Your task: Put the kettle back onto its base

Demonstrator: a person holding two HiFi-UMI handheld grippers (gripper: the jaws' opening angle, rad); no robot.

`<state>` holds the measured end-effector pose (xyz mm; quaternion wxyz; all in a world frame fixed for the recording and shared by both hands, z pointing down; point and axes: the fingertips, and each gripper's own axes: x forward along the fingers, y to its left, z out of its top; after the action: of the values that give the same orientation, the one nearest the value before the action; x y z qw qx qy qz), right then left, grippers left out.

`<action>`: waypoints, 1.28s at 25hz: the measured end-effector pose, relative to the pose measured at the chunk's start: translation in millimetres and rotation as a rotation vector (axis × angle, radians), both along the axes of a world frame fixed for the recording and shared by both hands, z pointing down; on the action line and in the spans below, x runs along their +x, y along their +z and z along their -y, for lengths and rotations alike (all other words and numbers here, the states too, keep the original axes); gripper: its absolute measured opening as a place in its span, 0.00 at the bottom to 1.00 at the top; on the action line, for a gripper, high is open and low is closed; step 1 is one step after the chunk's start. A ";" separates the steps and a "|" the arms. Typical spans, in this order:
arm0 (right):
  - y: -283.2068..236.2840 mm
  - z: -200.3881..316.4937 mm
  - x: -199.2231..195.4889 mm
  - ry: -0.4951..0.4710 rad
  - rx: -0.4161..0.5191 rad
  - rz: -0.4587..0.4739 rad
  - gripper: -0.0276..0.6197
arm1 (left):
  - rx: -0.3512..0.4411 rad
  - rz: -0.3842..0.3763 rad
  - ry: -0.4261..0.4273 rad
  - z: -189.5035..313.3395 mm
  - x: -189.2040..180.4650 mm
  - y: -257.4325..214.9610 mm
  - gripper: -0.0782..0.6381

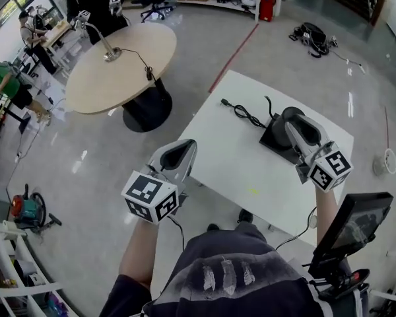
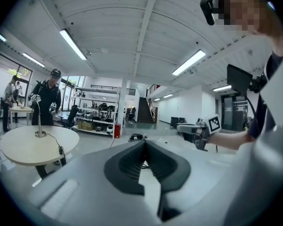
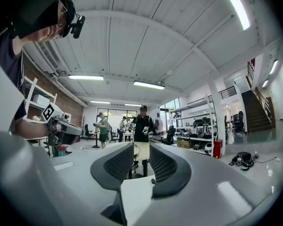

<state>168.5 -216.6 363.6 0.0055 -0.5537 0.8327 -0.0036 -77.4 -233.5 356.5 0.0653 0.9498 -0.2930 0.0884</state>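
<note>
The black kettle base (image 1: 274, 139) lies on the white table (image 1: 232, 160), and its black cord (image 1: 245, 116) runs off to the left. No kettle shows in any view. My right gripper (image 1: 292, 119) (image 3: 141, 160) hovers over the base and points level, open, with a narrow gap between its pads and nothing in it. My left gripper (image 1: 187, 145) (image 2: 144, 144) hangs at the table's left edge, its fingertips together and empty. Each gripper view shows the other gripper: the right gripper (image 2: 194, 131) and the left gripper (image 3: 64, 126).
A round beige table (image 1: 119, 65) with a stand and cable on it is at the back left, with people beyond it. A dark screen on a mount (image 1: 354, 227) is at my right side. A small vacuum cleaner (image 1: 25, 210) sits on the floor at left.
</note>
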 end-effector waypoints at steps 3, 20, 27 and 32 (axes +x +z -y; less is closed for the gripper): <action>-15.3 7.5 -9.5 0.022 0.016 -0.020 0.05 | 0.035 -0.015 -0.034 3.4 -16.4 -19.0 0.11; -70.1 -22.1 -103.1 -0.270 0.062 -0.185 0.05 | 0.033 -0.106 -0.145 -25.4 -28.6 -62.3 0.11; -42.6 -52.8 -70.9 -0.314 0.040 -0.133 0.05 | 0.033 -0.027 -0.121 -56.9 26.0 -41.3 0.11; -33.2 -79.4 -26.1 -0.347 0.030 -0.059 0.05 | 0.022 0.030 -0.134 -82.9 71.2 -36.0 0.11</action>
<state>142.5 -137.2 330.5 -0.0113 -0.4012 0.9156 0.0241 -6.3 -150.6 320.6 0.0564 0.9272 -0.3579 0.0950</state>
